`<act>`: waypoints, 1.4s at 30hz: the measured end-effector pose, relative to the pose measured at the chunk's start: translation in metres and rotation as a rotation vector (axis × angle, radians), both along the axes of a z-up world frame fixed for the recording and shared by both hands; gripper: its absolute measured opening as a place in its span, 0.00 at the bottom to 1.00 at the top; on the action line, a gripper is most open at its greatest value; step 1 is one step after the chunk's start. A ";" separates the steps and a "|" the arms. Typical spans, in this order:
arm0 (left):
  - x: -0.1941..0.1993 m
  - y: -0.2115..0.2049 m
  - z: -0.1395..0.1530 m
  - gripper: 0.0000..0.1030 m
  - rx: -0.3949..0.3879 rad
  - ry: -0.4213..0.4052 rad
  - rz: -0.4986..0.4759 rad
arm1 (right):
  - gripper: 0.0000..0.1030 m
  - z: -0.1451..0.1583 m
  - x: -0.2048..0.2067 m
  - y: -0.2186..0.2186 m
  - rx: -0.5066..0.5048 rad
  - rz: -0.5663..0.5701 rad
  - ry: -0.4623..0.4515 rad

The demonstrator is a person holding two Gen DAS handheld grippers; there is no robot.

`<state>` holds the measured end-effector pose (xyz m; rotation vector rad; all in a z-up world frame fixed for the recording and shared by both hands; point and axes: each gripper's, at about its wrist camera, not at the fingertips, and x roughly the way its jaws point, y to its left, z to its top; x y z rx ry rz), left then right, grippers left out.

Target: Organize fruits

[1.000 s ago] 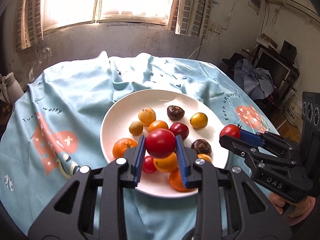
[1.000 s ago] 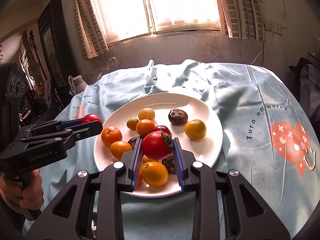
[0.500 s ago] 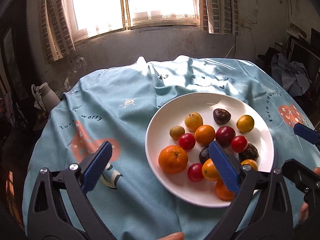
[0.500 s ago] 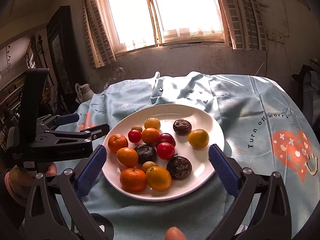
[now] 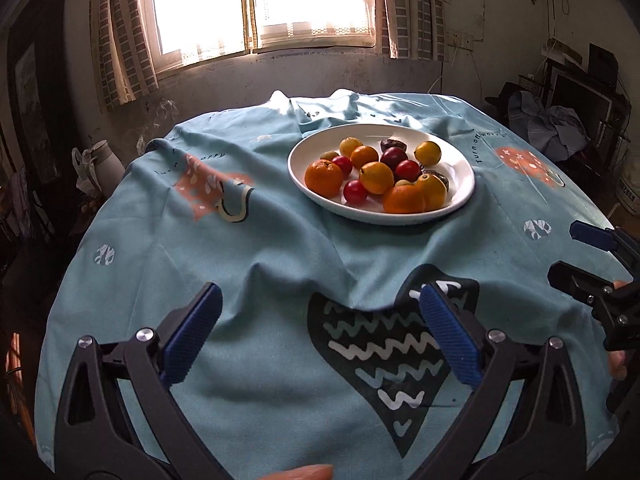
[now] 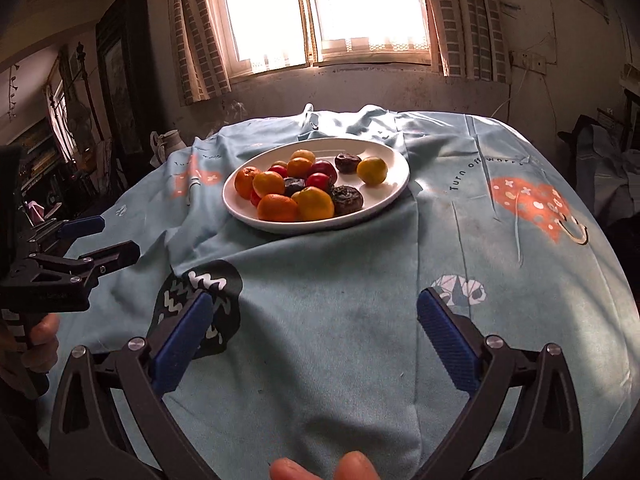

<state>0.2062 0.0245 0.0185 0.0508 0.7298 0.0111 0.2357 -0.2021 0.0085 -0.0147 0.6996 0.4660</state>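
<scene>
**Both grippers spread and empty, fruit piled on the white plate**

The left gripper (image 5: 318, 330) hangs over the near part of the round table (image 5: 168, 280), its blue pads (image 5: 192, 338) standing wide apart with only the light-blue tablecloth (image 5: 280, 260) and a dark heart print (image 5: 384, 356) showing between them. Its jaws have just been opening, and nothing sits between them. The right gripper (image 6: 314, 338) is in the same state: pads (image 6: 448, 342) splayed wide, jaws freshly opened, bare cloth below. Each gripper shows in the other's view at the side edge, near the table's rim, also with its fingers parted.

The white plate (image 5: 460, 184) stands on the far half of the table, toward the window (image 5: 260, 4), well apart from both grippers. All the fruit in view lies on it, bunched toward its left and near side. A large orange (image 5: 324, 178) sits at the left edge of the heap, another orange (image 5: 403, 199) at the near edge. Small red tomatoes (image 5: 355, 191) are tucked between them. A yellow fruit (image 6: 372, 170) lies alone on the plate's right side, beside a dark wrinkled fruit (image 6: 347, 162); a second dark one (image 6: 347, 199) rests at the near right of the pile.

Fingertips (image 6: 316, 470) show at the bottom edge of the right wrist view. A pale jug (image 5: 104, 162) stands beyond the table's left edge
</scene>
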 end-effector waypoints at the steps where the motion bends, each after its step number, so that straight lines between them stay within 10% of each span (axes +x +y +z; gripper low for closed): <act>1: -0.004 -0.001 -0.005 0.98 -0.003 0.018 -0.002 | 0.99 -0.002 -0.003 0.000 0.000 0.003 0.005; 42: -0.026 -0.002 -0.010 0.98 0.017 -0.038 0.012 | 0.99 -0.014 -0.027 0.009 -0.070 0.002 -0.014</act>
